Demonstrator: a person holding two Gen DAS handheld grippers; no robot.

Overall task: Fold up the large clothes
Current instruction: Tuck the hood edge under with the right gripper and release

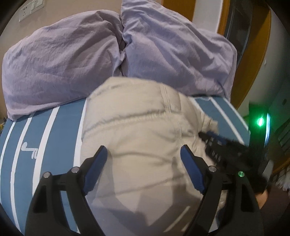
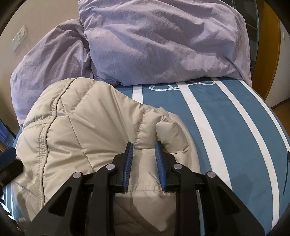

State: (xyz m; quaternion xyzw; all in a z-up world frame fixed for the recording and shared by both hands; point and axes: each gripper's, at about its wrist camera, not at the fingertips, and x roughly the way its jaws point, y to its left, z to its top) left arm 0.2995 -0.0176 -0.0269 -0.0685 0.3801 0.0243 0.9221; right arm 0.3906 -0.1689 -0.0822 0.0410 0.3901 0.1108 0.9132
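A beige quilted puffer jacket (image 1: 137, 130) lies bunched on a blue bed cover with white stripes (image 1: 45, 138). My left gripper (image 1: 144, 150) hovers over it with jaws wide open and nothing between them. In the left wrist view my right gripper (image 1: 206, 135) reaches in from the right at the jacket's right edge. In the right wrist view the jacket (image 2: 87, 130) fills the left and centre. My right gripper (image 2: 144, 145) has its jaws partly closed around a fold of the jacket's fabric; whether the pads grip it I cannot tell.
Two lilac pillows (image 1: 59, 63) (image 1: 174, 54) lie at the head of the bed, also seen in the right wrist view (image 2: 163, 41). Beige wall with sockets (image 1: 30, 9) behind. Wooden frame (image 1: 252, 76) and the bed edge are on the right. Striped cover (image 2: 226, 127) lies bare to the right.
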